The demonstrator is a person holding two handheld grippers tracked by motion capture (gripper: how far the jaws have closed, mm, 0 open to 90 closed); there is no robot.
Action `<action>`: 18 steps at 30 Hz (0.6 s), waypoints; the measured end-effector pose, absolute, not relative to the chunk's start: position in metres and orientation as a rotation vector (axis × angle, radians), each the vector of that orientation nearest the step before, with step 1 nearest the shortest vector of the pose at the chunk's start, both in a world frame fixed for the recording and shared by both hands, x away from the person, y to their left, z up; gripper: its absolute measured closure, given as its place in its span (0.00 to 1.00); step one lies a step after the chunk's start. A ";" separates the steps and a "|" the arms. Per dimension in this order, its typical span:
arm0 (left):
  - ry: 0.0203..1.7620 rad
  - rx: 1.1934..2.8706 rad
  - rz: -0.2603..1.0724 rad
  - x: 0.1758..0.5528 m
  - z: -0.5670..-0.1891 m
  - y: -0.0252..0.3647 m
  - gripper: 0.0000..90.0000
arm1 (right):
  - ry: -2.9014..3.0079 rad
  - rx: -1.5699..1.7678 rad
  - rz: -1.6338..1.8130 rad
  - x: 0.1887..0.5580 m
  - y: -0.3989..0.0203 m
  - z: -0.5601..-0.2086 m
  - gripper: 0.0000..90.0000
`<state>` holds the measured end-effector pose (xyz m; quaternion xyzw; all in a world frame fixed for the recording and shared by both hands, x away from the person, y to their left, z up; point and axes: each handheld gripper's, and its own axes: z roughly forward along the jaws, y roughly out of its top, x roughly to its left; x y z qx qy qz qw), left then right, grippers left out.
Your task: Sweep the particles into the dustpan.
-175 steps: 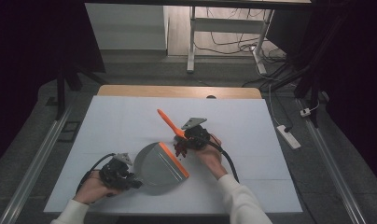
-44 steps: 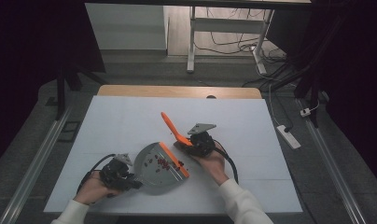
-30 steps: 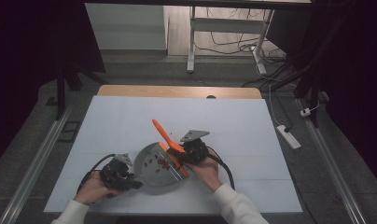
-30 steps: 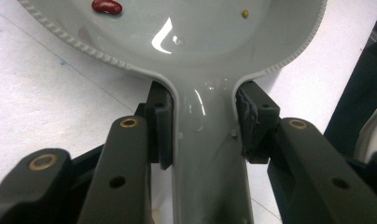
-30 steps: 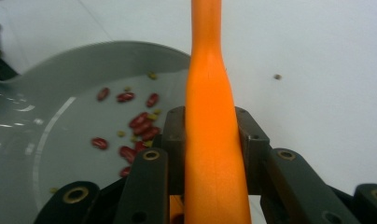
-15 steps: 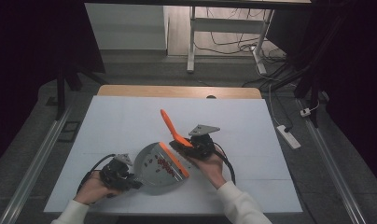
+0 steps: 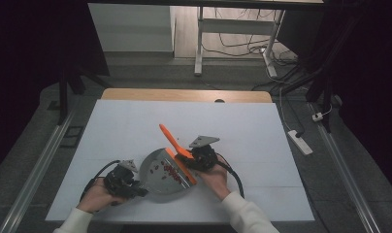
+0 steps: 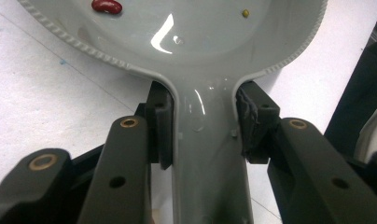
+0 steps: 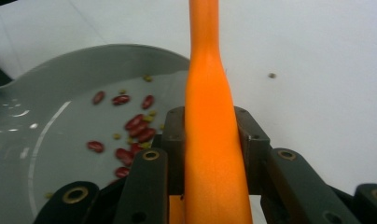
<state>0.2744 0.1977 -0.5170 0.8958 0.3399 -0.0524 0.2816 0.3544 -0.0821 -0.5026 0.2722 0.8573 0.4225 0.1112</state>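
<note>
Grey dustpan [image 7: 160, 172], beans inside, handle clamped in left jaws; right jaws grip orange brush [image 7: 177, 153].

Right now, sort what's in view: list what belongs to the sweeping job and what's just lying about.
In the job:
- grey dustpan, handle clamped by left gripper
- orange brush, handle clamped by right gripper
- red beans in the pan
- stray small bean on the white table

Lying about:
- power strip on the floor
- white stand behind the table

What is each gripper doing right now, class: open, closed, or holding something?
Left gripper: closed, fingers clamped on the handle of the grey dustpan.
Right gripper: closed, fingers clamped on the handle of the orange brush.
</note>
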 end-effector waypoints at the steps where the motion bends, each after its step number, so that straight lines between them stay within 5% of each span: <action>1: 0.909 2.401 -0.141 0.275 -0.517 0.198 0.69 | 2.529 0.810 1.289 0.351 -0.080 -0.501 0.78; 18: 0.909 2.401 -0.139 0.275 -0.517 0.198 0.69 | 2.388 0.924 1.290 0.376 -0.118 -0.490 0.78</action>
